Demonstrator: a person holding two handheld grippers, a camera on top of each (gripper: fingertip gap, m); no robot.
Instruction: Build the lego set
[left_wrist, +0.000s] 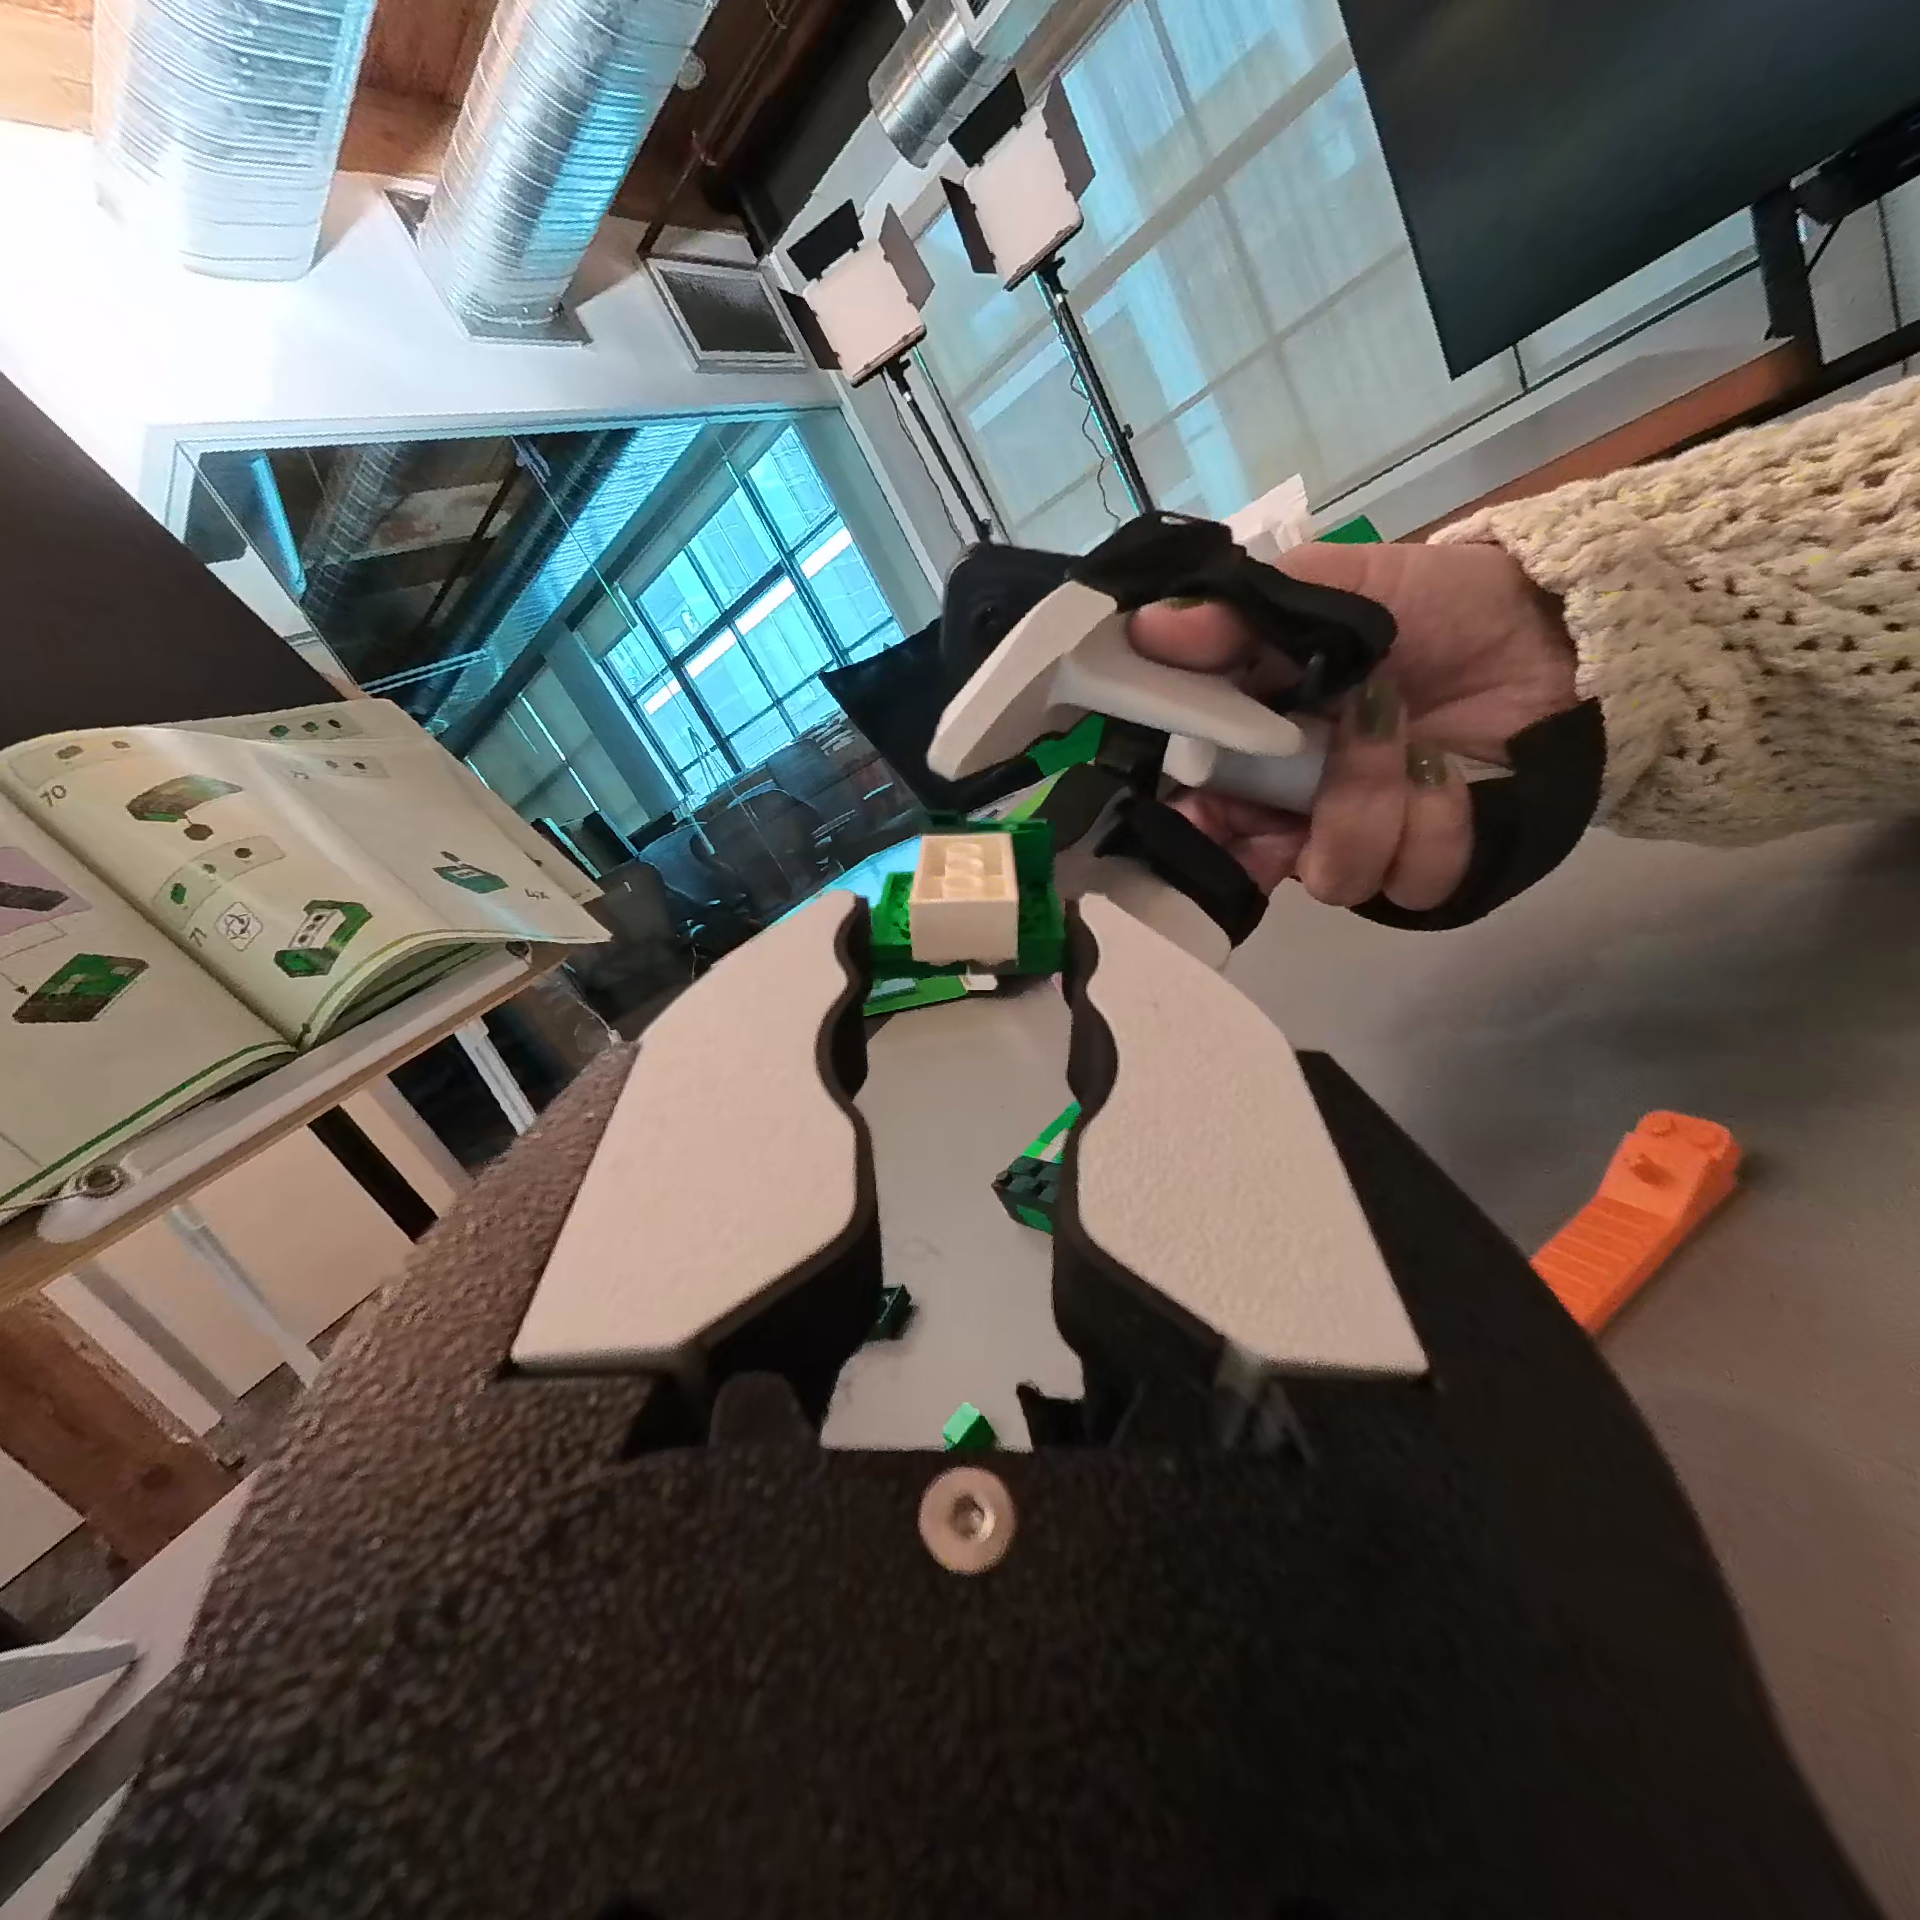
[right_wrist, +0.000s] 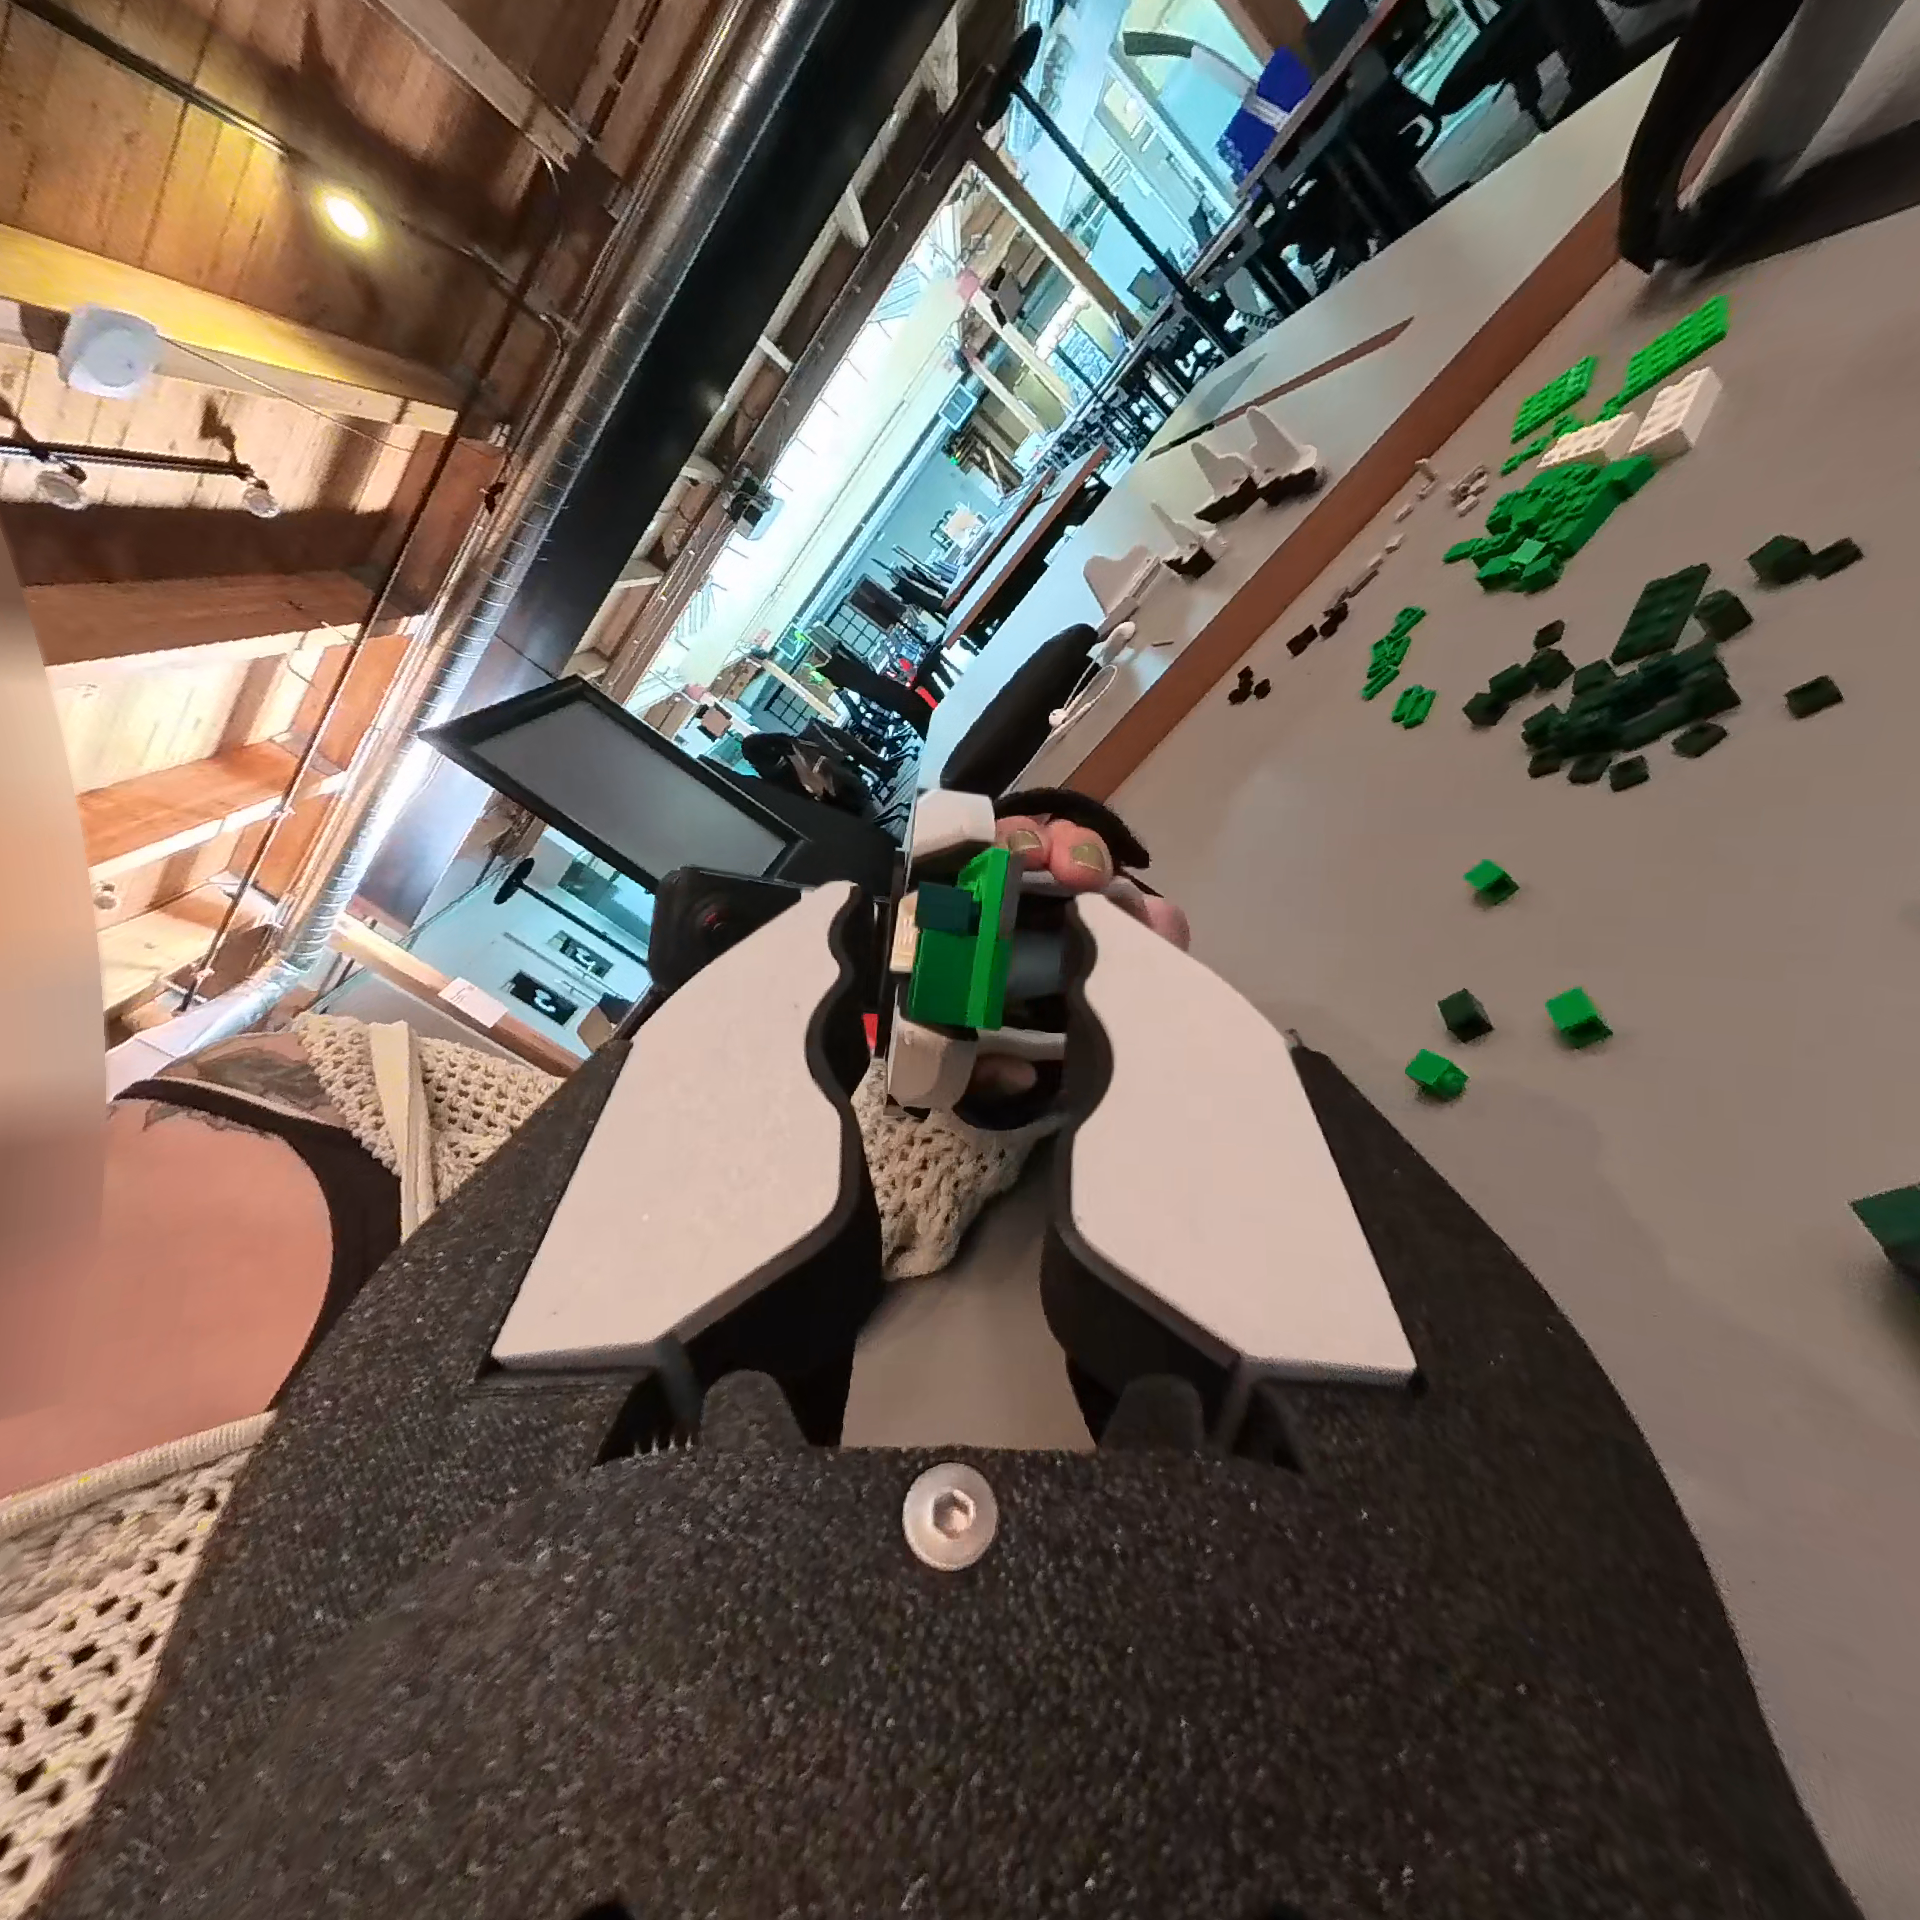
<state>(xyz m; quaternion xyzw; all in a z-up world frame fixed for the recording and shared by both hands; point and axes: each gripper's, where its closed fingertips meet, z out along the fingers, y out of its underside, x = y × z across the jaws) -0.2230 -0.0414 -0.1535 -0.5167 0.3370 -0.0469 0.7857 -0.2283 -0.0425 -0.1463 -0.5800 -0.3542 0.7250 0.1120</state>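
Exposed wooden ceiling beams, silver ducts (left_wrist: 499, 156) and tall windows (left_wrist: 1195, 260) are seen above a grey table (right_wrist: 1351, 935). Loose green bricks (right_wrist: 1621, 665) are scattered across it, with an orange brick separator (left_wrist: 1631, 1216) and an open instruction booklet (left_wrist: 208, 894) on a raised stand. A green-and-white lego assembly (left_wrist: 971, 909) is held clamped at the tips of the left tongs (left_wrist: 966, 935). The right tongs (right_wrist: 966, 956) are seen parted, close before that assembly.
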